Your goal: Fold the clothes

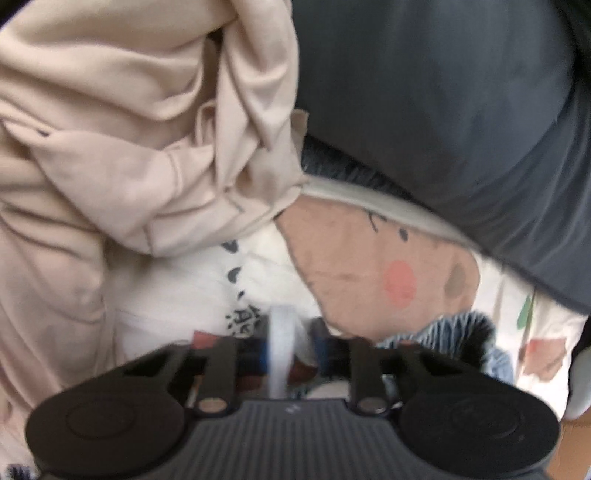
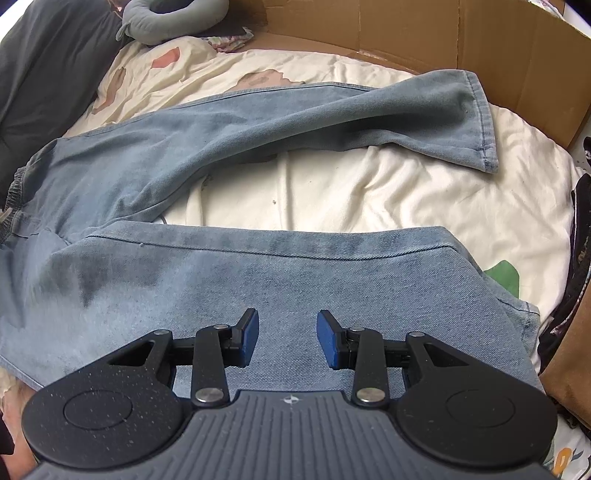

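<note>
Light blue jeans [image 2: 155, 166] lie spread on a white bedsheet [image 2: 369, 192], waistband at the left and legs apart. The far leg ends in a hem [image 2: 484, 133] at the upper right. My right gripper [image 2: 288, 339] hovers open over the near leg [image 2: 295, 273], with only denim below its blue pads [image 2: 247, 338]. The left wrist view is blurred. There my left gripper [image 1: 282, 350] appears shut on a narrow white strip of cloth [image 1: 282, 325]. A bit of denim [image 1: 461, 332] shows to its right, and a beige garment [image 1: 110, 147] is heaped at the left.
A cardboard wall [image 2: 406, 33] runs along the back and right. A grey neck pillow [image 2: 166, 18] and a dark blanket [image 2: 44, 74] lie at the back left, dark clothing [image 2: 580, 240] at the right edge. A dark grey cushion [image 1: 443, 110] overlaps the cartoon-print sheet [image 1: 369, 266].
</note>
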`<state>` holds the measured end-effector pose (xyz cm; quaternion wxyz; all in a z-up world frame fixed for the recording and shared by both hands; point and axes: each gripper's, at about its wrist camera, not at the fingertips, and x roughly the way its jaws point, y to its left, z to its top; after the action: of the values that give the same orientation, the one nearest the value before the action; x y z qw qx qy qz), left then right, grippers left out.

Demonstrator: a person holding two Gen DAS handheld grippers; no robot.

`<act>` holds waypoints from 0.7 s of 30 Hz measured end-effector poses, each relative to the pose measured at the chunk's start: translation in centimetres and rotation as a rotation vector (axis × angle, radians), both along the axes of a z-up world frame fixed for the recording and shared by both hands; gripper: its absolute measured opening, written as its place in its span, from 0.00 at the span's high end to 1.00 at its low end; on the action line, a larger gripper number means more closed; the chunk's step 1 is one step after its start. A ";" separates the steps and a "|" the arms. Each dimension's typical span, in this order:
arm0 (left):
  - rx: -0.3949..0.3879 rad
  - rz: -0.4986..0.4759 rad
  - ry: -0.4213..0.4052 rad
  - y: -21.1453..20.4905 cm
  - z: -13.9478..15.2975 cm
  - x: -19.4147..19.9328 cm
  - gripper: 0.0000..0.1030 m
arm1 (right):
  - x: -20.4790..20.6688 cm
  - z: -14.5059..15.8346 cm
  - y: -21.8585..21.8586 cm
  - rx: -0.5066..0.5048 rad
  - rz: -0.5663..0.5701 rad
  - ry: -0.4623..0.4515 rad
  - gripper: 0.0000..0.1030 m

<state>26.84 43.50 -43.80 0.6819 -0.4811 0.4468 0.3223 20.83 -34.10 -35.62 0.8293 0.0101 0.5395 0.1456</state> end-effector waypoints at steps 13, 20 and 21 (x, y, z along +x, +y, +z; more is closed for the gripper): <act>0.041 -0.082 -0.132 -0.2 4.9 -2.4 0.95 | 0.0 0.2 -0.2 -0.001 0.000 -0.007 0.60; 0.082 -0.128 -0.267 -2.4 9.7 -4.1 0.95 | 0.1 0.4 -0.4 0.002 -0.005 -0.013 0.60; 0.086 -0.133 -0.288 -2.7 10.3 -4.1 0.95 | 0.1 0.4 -0.4 0.002 -0.007 -0.014 0.60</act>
<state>22.73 40.83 -33.52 0.7786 -0.4622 0.3611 0.2230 20.96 -34.54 -35.19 0.8336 0.0116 0.5333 0.1433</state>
